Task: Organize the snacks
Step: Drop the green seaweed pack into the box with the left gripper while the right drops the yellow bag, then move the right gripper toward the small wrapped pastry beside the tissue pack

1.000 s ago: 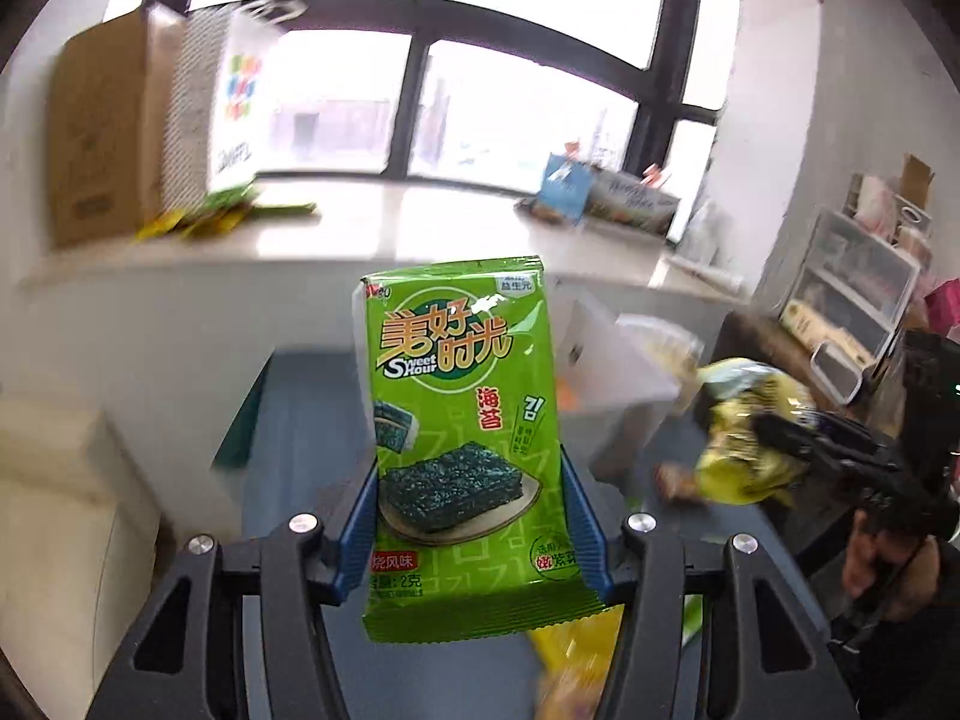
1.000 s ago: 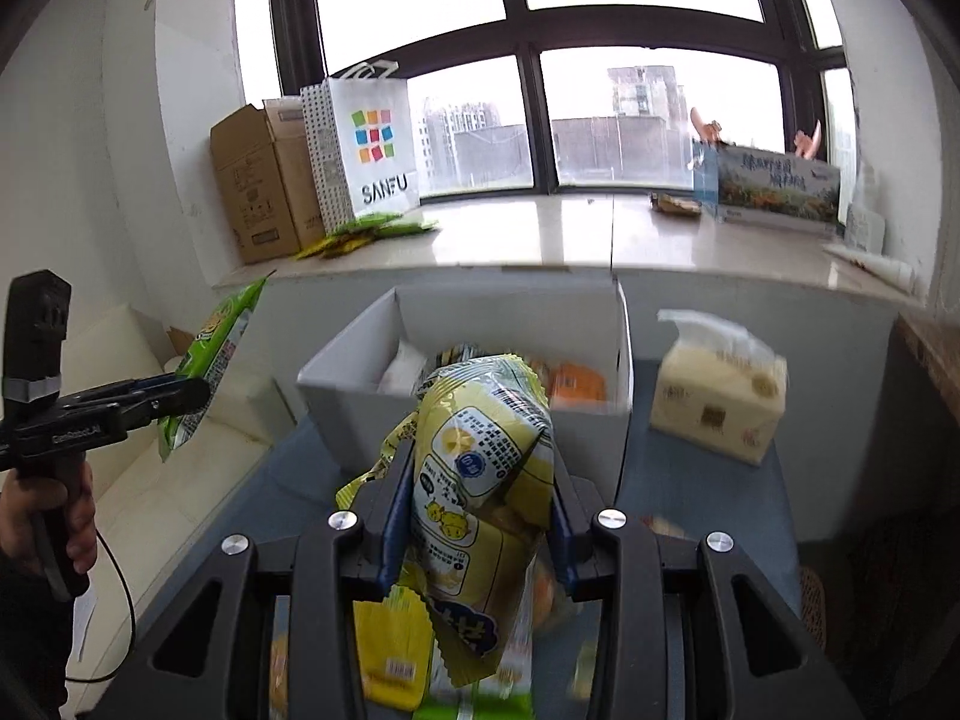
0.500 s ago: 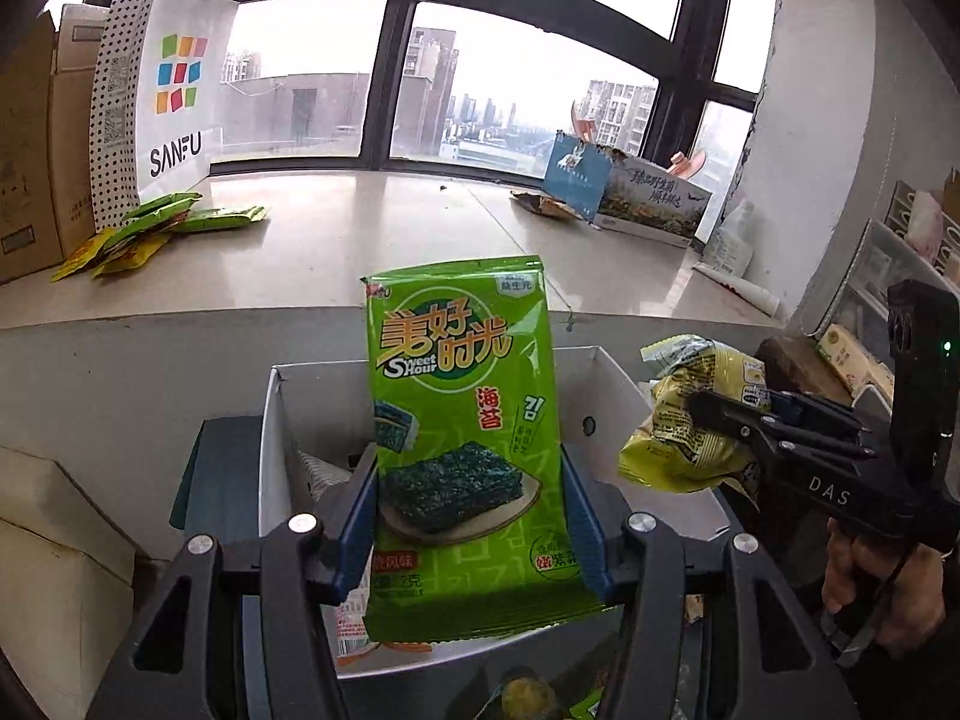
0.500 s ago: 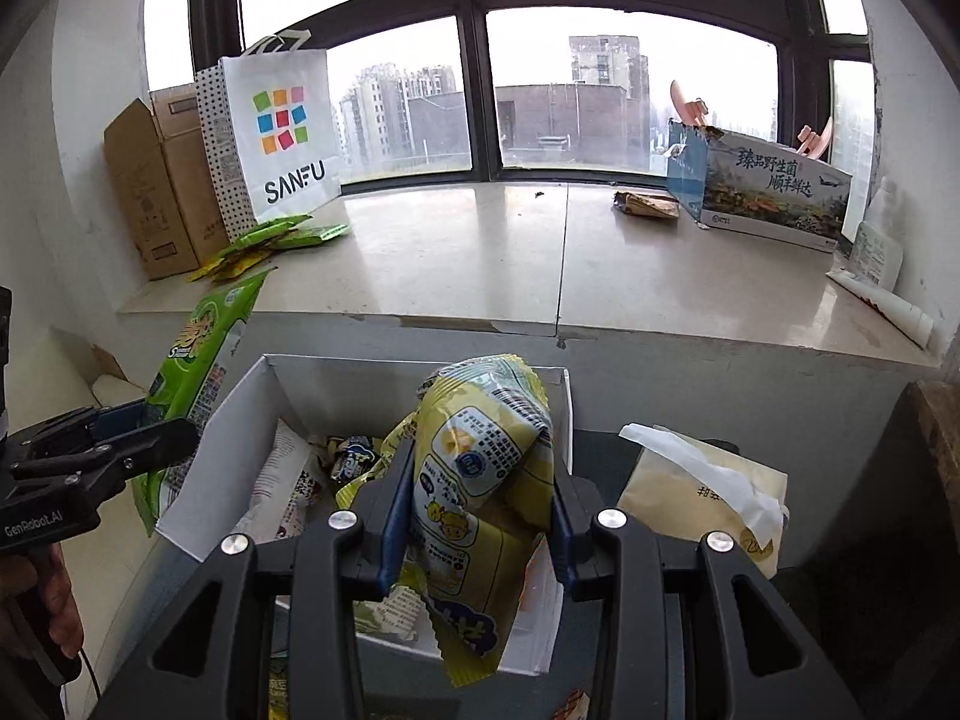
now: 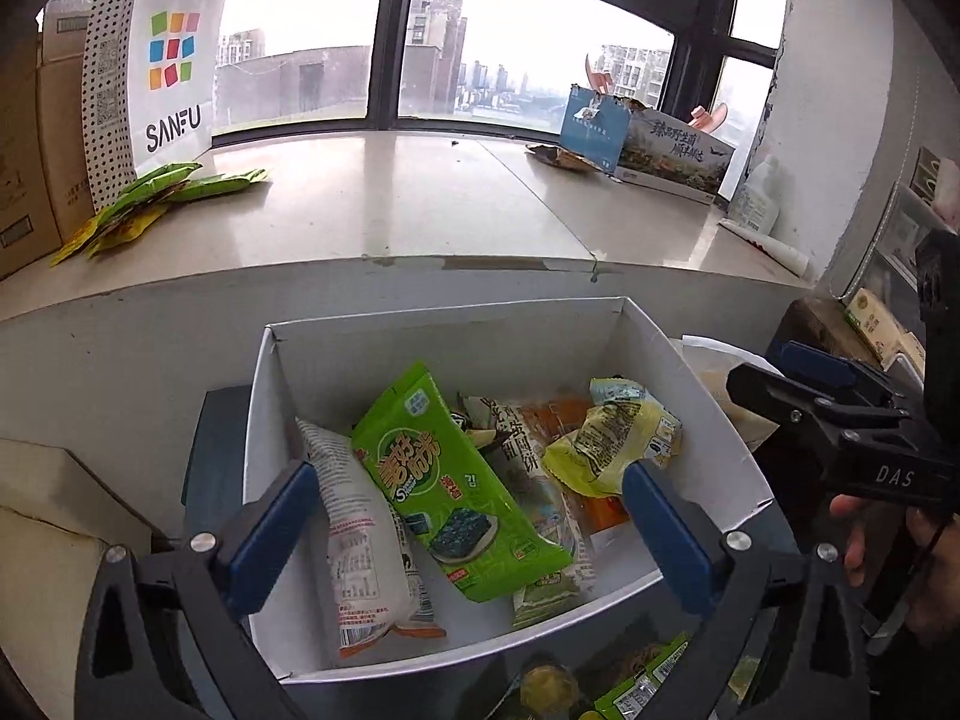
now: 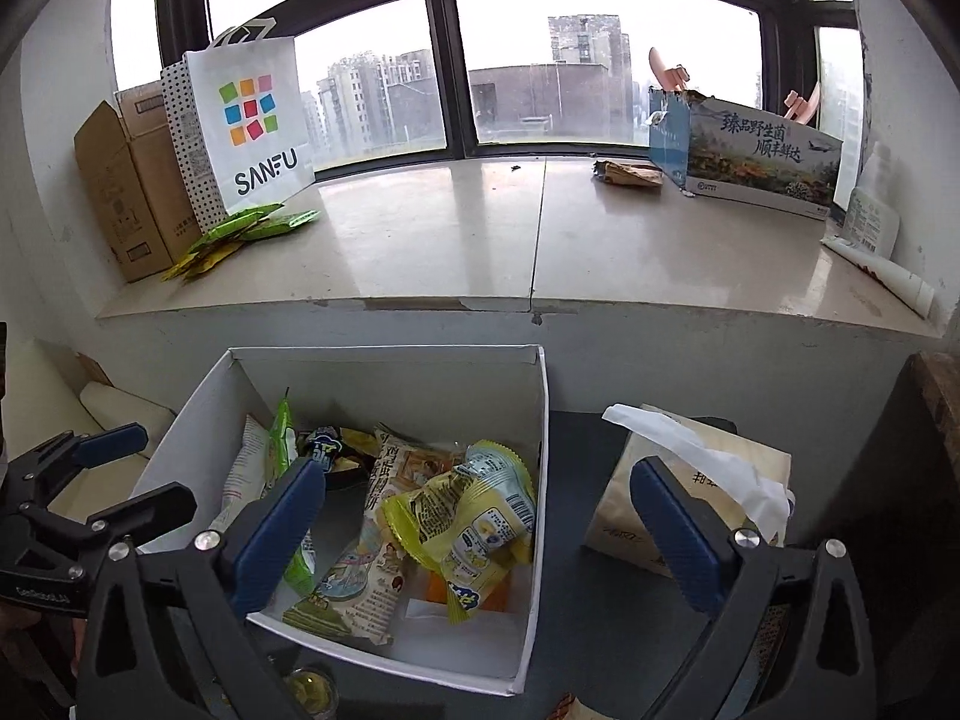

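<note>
1. Left gripper (image 5: 468, 528): its fingers (image 5: 270, 534) stand wide, having just opened, with nothing pressed between them. They hang over the near edge of the white box (image 5: 450, 330).
2. Right gripper (image 6: 474, 540): its fingers (image 6: 276, 534) are likewise spread wide after opening, gripping nothing, above the same box (image 6: 390, 360).
3. Green pack (image 5: 456, 486): it lies tilted inside the box, resting on other snacks, with its printed face up. The left view shows that face in full; the right view shows only a thin green edge (image 6: 282, 438) standing beside the left finger.
4. Yellow pack (image 6: 468, 522): it lies crumpled on top of the pile at the right side of the box. The left view shows it (image 5: 612, 438) near the right wall.
5. White pack (image 5: 360, 540): it leans against the left wall of the box; the left view shows it best.
6. Right view only: a tissue pack (image 6: 690, 480) stands on the dark table (image 6: 576, 540) just right of the box.
7. Each view shows the other gripper at its edge: the right one (image 5: 840, 414) in a hand (image 5: 894, 552), and the left one (image 6: 90, 480).
8. Both views: a sill (image 6: 480, 240) behind the box bears a SANFU bag (image 6: 252, 126), loose green packs (image 6: 252, 228) and a printed carton (image 6: 756, 156).
</note>
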Motion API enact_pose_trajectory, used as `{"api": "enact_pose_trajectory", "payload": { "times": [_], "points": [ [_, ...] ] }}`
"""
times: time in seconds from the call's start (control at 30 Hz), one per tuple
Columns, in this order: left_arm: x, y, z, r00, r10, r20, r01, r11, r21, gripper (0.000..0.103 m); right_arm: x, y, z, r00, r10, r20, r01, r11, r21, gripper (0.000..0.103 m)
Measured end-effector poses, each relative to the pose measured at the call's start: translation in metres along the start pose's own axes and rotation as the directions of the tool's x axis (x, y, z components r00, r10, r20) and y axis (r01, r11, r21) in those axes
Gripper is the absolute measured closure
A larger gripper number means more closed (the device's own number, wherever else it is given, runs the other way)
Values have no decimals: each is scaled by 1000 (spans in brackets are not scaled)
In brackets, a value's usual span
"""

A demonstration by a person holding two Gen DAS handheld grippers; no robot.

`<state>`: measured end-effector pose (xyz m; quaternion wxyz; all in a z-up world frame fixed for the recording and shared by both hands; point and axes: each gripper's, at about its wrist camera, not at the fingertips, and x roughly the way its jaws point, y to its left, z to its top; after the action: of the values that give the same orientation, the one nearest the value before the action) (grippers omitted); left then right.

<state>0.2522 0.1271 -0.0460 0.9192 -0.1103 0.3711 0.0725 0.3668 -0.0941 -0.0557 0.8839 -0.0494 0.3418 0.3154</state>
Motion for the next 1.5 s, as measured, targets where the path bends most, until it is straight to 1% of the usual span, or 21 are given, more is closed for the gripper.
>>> {"api": "enact_pose_trajectory", "payload": {
  "times": [0.13,0.23,0.33,0.5,0.57,0.63,0.8,0.9,1.0,1.03,1.1,1.13,1.2,1.3,1.37,1.43,1.5],
  "points": [
    [-14,0,-4,1000,-7,19,6,1000,13,0,-16,2,-3,1000,3,30,-3,1000,6,0],
    [-33,0,-12,999,-7,44,6,1000,21,0,-37,5,-10,997,43,64,-44,999,12,0],
    [-57,1,-25,996,-46,74,45,999,17,0,-61,14,-23,993,68,96,-68,998,-2,0],
    [-98,-4,-55,990,-88,113,83,995,48,0,-106,31,-58,986,110,129,-105,993,-44,0],
    [-114,-6,-70,986,-104,128,98,994,52,0,-121,35,-76,985,112,135,-104,993,-59,0],
    [-127,-7,-85,983,-118,141,114,993,39,0,-134,36,-95,983,112,142,-106,993,-53,0],
    [-152,-12,-130,982,-130,137,130,991,14,0,-157,31,-148,985,105,133,-105,994,-12,0],
    [-161,-16,-159,985,-113,132,114,993,1,0,-162,24,-181,987,114,116,-118,993,30,0],
    [-167,-19,-180,984,-136,116,139,990,-21,0,-162,14,-210,986,135,99,-144,986,84,0],
    [-168,-21,-185,984,-144,110,146,989,-11,0,-162,11,-217,986,138,93,-147,984,97,0],
    [-171,-28,-191,987,-122,104,119,992,30,0,-157,6,-226,988,135,74,-143,983,112,0],
    [-171,-30,-192,988,-110,104,106,993,48,0,-154,4,-227,992,115,59,-121,986,111,0],
    [-173,-33,-193,988,-116,103,110,992,65,0,-148,-4,-227,996,69,52,-75,990,117,0],
    [-175,-33,-193,985,-134,108,128,990,63,0,-140,-20,-225,997,64,45,-71,983,171,0],
    [-178,-34,-193,983,-142,114,135,988,70,0,-136,-28,-223,998,44,51,-53,981,184,0],
    [-180,-36,-193,982,-150,117,141,987,77,0,-128,-33,-220,999,4,46,-12,984,176,0],
    [-182,-38,-195,981,-154,122,144,986,84,0,-116,-37,-213,999,-41,11,38,983,177,0]
  ]
}}
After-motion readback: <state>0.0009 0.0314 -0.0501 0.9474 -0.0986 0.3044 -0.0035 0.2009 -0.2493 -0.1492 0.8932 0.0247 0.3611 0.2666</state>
